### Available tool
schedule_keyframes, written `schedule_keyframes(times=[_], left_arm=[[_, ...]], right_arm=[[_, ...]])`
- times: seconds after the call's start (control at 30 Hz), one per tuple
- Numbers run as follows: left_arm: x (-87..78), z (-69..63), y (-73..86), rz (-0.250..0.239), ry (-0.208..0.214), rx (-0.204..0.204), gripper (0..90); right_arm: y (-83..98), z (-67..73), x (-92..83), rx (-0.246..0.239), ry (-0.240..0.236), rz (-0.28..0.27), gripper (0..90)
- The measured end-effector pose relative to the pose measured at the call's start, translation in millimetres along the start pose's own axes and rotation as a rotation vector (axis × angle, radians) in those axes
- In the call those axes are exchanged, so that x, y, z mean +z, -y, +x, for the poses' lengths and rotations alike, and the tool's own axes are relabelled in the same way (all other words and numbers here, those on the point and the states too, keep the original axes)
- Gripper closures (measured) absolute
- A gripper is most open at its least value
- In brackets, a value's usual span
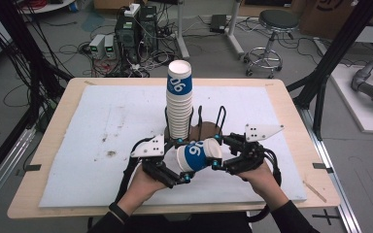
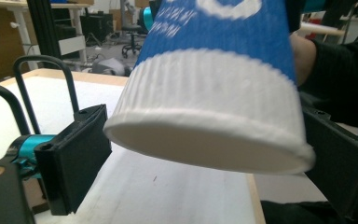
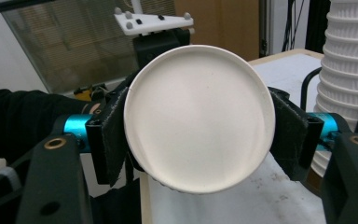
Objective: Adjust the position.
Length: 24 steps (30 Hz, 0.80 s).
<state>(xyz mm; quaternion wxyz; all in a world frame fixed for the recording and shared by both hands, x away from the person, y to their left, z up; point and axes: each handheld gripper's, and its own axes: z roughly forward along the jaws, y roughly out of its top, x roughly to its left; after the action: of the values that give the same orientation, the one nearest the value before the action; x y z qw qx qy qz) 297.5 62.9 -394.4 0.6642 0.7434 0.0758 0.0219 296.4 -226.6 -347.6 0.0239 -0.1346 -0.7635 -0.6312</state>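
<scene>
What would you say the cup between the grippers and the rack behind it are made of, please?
The cup looks like paper: matte white with a ribbed, embossed wall, a printed blue band and a rolled rim. The right gripper is clamped on it. The rack holding the cup stack seems to be bent metal wire with a black coating, though plastic cannot be ruled out.

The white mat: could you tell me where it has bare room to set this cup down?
The white mat is bare left of the cup stack and right of the wire rack. The near middle is crowded with both grippers and the cup.
</scene>
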Motion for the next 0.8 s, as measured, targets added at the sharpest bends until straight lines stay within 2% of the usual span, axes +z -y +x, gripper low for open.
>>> schedule_keyframes(times=[0.1, 0.13, 0.2, 0.37, 0.47, 0.53, 0.57, 0.67, 0.73, 0.8], left_arm=[[-1.3, 0.1, -1.7, 0.004, 0.006, 0.003, 9.6], [-2.6, 0.3, -2.4, 0.008, 0.007, 0.002, 13.9], [-3.7, 1.7, -4.0, 0.021, 0.023, -0.003, 16.4], [-6.2, 2.4, -10.6, 0.095, 0.014, 0.007, 19.1], [-8.5, 2.7, -15.1, 0.155, 0.003, 0.025, 20.2], [-9.5, 2.8, -18.0, 0.209, 0.003, 0.033, 20.7], [-9.4, 2.5, -19.6, 0.237, 0.002, 0.041, 20.7], [-8.4, 0.9, -23.8, 0.313, 0.002, 0.073, 21.2], [-5.4, -1.1, -25.5, 0.383, 0.0, 0.097, 21.3], [-3.2, -2.8, -25.5, 0.409, 0.002, 0.113, 21.3]], right_arm=[[0.5, 0.6, 1.3, -0.004, -0.004, 0.009, 30.2], [0.9, 0.4, 1.5, -0.005, -0.003, 0.01, 30.2], [1.1, 0.1, 1.6, -0.004, -0.009, 0.018, 30.2], [0.7, 0.9, 0.8, -0.028, 0.02, 0.056, 28.7], [-0.3, -0.6, 0.1, -0.037, 0.024, 0.12, 22.5], [-3.0, 0.5, 0.3, -0.08, 0.033, 0.183, 22.3], [-4.4, 1.7, 0.7, -0.117, 0.048, 0.211, 22.2], [-6.8, 6.9, 3.4, -0.156, 0.063, 0.305, 22.1], [-6.5, 8.3, 6.5, -0.187, 0.077, 0.343, 22.1], [-4.9, 8.8, 10.9, -0.197, 0.077, 0.374, 22.0]])
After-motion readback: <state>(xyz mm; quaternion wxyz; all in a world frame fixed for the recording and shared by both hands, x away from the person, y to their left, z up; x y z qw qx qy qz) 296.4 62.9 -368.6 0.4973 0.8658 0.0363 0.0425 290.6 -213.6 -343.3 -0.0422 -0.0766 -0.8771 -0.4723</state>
